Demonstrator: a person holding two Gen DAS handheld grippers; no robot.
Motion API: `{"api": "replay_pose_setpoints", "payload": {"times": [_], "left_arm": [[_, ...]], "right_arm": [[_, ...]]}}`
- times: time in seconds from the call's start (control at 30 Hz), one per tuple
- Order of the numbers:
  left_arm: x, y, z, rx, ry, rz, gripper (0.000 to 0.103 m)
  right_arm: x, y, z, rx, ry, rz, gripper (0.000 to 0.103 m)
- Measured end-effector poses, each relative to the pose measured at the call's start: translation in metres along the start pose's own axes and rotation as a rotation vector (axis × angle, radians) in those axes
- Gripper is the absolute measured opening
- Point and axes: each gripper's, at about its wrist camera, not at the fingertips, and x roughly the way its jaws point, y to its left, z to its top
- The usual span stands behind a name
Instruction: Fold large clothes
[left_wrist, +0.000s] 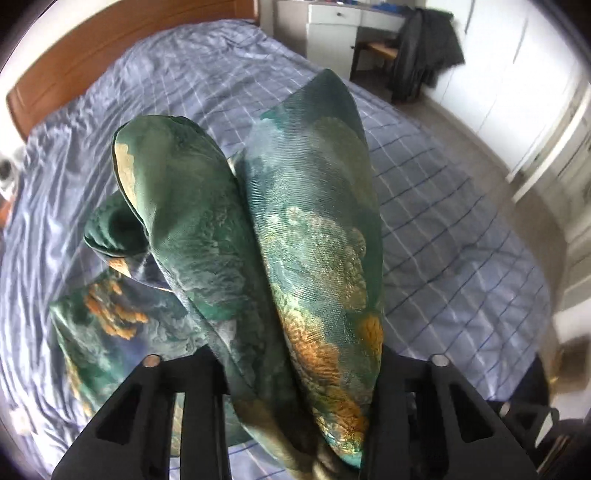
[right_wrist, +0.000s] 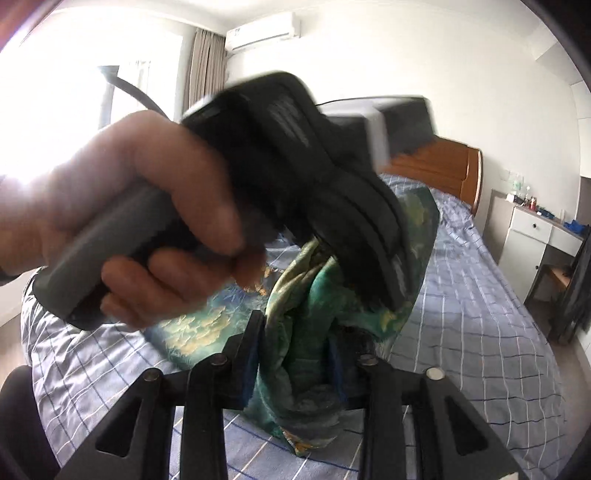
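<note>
A large green garment with orange and gold print (left_wrist: 314, 221) hangs bunched over a bed with a blue checked sheet (left_wrist: 461, 258). My left gripper (left_wrist: 295, 398) is shut on a thick fold of it and holds it above the bed, with part of the cloth resting on the sheet at lower left. In the right wrist view, my right gripper (right_wrist: 295, 354) is shut on another bunch of the same garment (right_wrist: 306, 314). The left gripper's body, held in a hand (right_wrist: 147, 221), is close in front, just above the right one.
A wooden headboard (left_wrist: 92, 62) is at the far end of the bed. A white desk (left_wrist: 332, 22) and a chair draped with dark clothing (left_wrist: 421, 51) stand beyond the bed. White wardrobe doors (left_wrist: 517, 74) line the right side.
</note>
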Motion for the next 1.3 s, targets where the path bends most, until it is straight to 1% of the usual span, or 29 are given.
{"api": "replay_pose_setpoints", "payload": {"times": [0.07,0.1,0.13,0.17,0.2,0.27,0.3,0.4,0.47,0.5,0.53,0.6,0.67,0.7,0.77,0.93,0.97,1.07,1.1,1.13,1.2,1.23,1.3], "left_arm": [[-0.004,0.013,-0.004,-0.023,-0.008,0.000,0.030],[-0.006,0.025,-0.006,-0.039,-0.011,-0.011,0.030],[-0.008,0.036,-0.005,-0.049,-0.017,-0.011,0.030],[-0.010,0.050,-0.008,-0.060,-0.024,-0.003,0.030],[-0.013,0.064,-0.010,-0.075,-0.031,0.000,0.030],[-0.019,0.094,-0.017,-0.114,-0.042,0.002,0.030],[-0.021,0.109,-0.022,-0.135,-0.046,0.004,0.030],[-0.021,0.151,-0.038,-0.202,-0.046,0.014,0.030],[-0.017,0.170,-0.044,-0.242,-0.043,0.015,0.030],[-0.016,0.184,-0.051,-0.267,-0.046,0.018,0.030],[-0.016,0.192,-0.055,-0.284,-0.049,0.020,0.030],[-0.015,0.213,-0.066,-0.326,-0.057,0.026,0.030],[-0.013,0.228,-0.075,-0.362,-0.057,0.024,0.031],[-0.011,0.235,-0.079,-0.381,-0.053,0.022,0.031],[-0.006,0.245,-0.086,-0.407,-0.049,0.014,0.031],[0.008,0.259,-0.102,-0.437,-0.065,-0.037,0.032],[0.012,0.261,-0.104,-0.441,-0.066,-0.041,0.033],[0.025,0.272,-0.117,-0.438,-0.056,-0.040,0.035],[0.034,0.274,-0.123,-0.444,-0.048,-0.050,0.036],[0.040,0.276,-0.127,-0.448,-0.045,-0.053,0.037],[0.050,0.278,-0.136,-0.459,-0.060,-0.059,0.038],[0.052,0.280,-0.140,-0.467,-0.070,-0.068,0.038],[0.057,0.287,-0.146,-0.503,-0.092,-0.102,0.039]], "right_arm": [[-0.007,-0.002,-0.001,0.011,0.007,0.017,0.048],[-0.012,-0.004,0.003,0.028,0.014,0.061,0.058],[-0.018,-0.008,0.004,0.043,0.016,0.095,0.060],[-0.024,-0.010,0.003,0.054,0.018,0.111,0.061],[-0.027,-0.016,0.003,0.079,0.035,0.133,0.061],[-0.027,-0.028,-0.001,0.133,0.068,0.149,0.061],[-0.026,-0.034,-0.005,0.153,0.082,0.145,0.061],[-0.008,-0.052,-0.014,0.175,0.140,0.079,0.061],[-0.001,-0.054,-0.014,0.192,0.163,0.080,0.058],[0.007,-0.054,-0.013,0.194,0.177,0.082,0.051],[0.014,-0.052,-0.011,0.187,0.186,0.084,0.046],[0.028,-0.043,-0.007,0.164,0.202,0.096,0.045],[0.032,-0.028,-0.004,0.145,0.210,0.106,0.040],[0.043,-0.020,0.001,0.128,0.217,0.116,0.037],[0.054,-0.006,0.008,0.100,0.227,0.129,0.037],[0.094,0.032,0.018,0.055,0.234,0.203,0.037],[0.103,0.039,0.014,0.043,0.249,0.220,0.037],[0.131,0.049,0.001,0.045,0.321,0.229,0.036],[0.146,0.052,-0.010,0.057,0.379,0.233,0.036],[0.155,0.054,-0.018,0.069,0.415,0.227,0.036],[0.166,0.057,-0.032,0.083,0.444,0.219,0.035],[0.169,0.058,-0.037,0.087,0.444,0.212,0.035],[0.174,0.059,-0.044,0.102,0.446,0.201,0.034]]}}
